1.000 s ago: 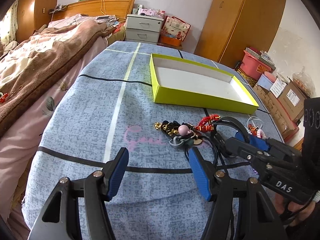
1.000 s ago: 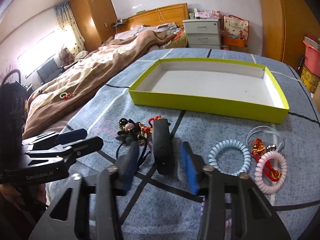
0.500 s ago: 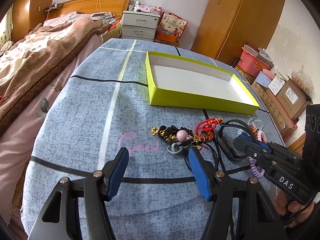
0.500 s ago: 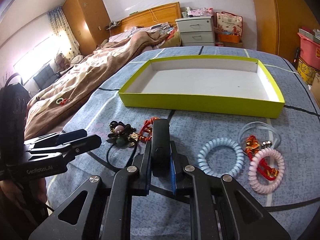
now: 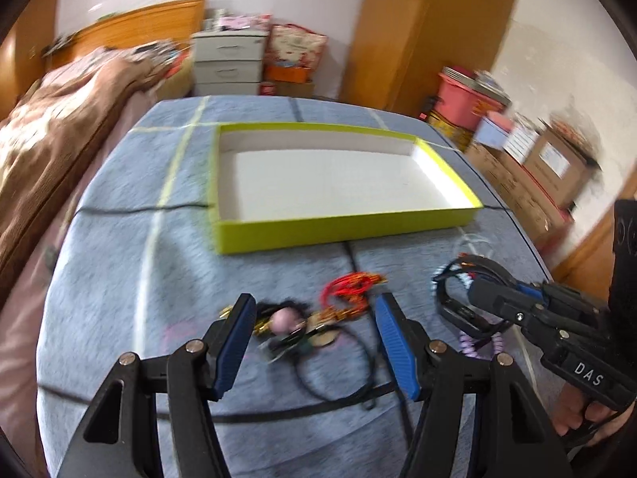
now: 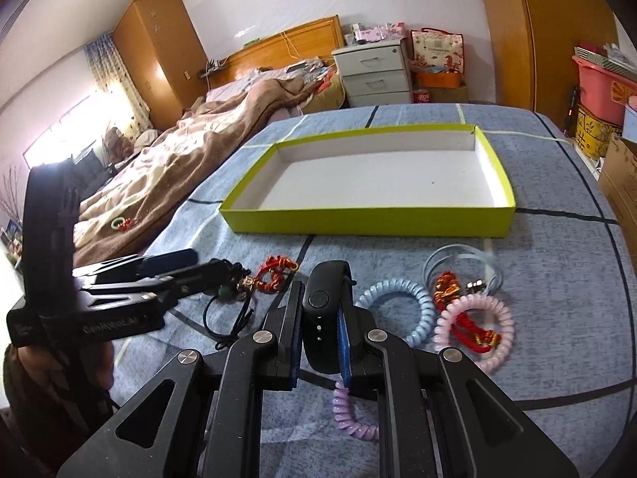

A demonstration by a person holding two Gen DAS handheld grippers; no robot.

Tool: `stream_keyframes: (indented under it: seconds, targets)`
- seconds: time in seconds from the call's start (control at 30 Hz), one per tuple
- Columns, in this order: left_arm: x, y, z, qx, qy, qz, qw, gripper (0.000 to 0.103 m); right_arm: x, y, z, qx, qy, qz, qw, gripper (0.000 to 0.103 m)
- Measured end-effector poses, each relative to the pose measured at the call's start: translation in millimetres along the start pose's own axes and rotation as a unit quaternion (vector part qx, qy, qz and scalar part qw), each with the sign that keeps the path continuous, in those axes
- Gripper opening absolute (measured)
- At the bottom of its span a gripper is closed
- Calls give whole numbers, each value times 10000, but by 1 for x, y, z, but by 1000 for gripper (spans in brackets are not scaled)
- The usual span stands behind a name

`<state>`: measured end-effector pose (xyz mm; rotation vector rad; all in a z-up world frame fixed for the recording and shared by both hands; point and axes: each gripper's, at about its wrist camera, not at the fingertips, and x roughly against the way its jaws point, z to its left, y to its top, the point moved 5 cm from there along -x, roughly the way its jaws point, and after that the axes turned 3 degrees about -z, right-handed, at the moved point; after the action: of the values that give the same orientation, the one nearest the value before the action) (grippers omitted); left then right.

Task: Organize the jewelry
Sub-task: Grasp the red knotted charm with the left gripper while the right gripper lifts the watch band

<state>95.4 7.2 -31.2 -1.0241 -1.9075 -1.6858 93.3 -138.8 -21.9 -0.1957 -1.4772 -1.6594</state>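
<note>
My right gripper (image 6: 321, 298) is shut on a black wrist band (image 6: 321, 318), gripped by its flat body just above the blue cloth. In the left wrist view the same band (image 5: 452, 302) loops out from the right gripper (image 5: 483, 296). My left gripper (image 5: 314, 306) stands open over a tangle of black cord and beads with a pink bead (image 5: 282, 319), touching none of it. A red cord bracelet (image 5: 350, 285) lies just beyond. The empty yellow-green box (image 6: 366, 221) sits further back on the table.
Right of the band lie a light blue coil tie (image 6: 423, 306), a pink coil tie (image 6: 502, 318) with red cord inside, a clear ring (image 6: 458, 253) and a purple coil (image 6: 350, 410). A bed (image 6: 179, 159) borders the table's left side; boxes (image 5: 557, 167) stand on the right.
My right gripper closed from open onto the black band and raised it slightly. My left gripper moved forward to the bead tangle, still open.
</note>
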Motion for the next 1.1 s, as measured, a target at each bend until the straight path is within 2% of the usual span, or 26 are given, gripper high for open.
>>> stream_keyframes:
  seconds: [0.17, 0.2, 0.23, 0.57, 0.73, 0.8, 0.9, 1.1]
  targets:
    - [-9, 6, -20, -396, -99, 48, 9992, 64, 3, 3, -4, -30, -13, -53, 10000, 15]
    - [-12, 6, -23, -472, -105, 119, 9988, 62, 3, 4, -4, -45, -8, -63, 10000, 15]
    - [-15, 6, -24, -490, -72, 180, 9986, 57, 4, 5, -6, -68, -8, -81, 9999, 15]
    - [-35, 5, -32, -705, 77, 473, 9964, 49, 14, 17, -13, -118, -14, -250, 9996, 15]
    - [-45, 1, -39, -869, 196, 629, 9940, 40, 16, 19, -15, -138, -1, -262, 9996, 15]
    - [-46, 0, -41, -848, 148, 646, 9942, 29, 15, 19, -15, -133, -9, -243, 9996, 15]
    - [-46, 2, -39, -783, 179, 638, 9947, 19, 14, 21, -18, -141, -33, -230, 9996, 15]
    - [-43, 5, -32, -654, 160, 595, 9960, 13, 14, 24, -20, -156, -72, -232, 9996, 15]
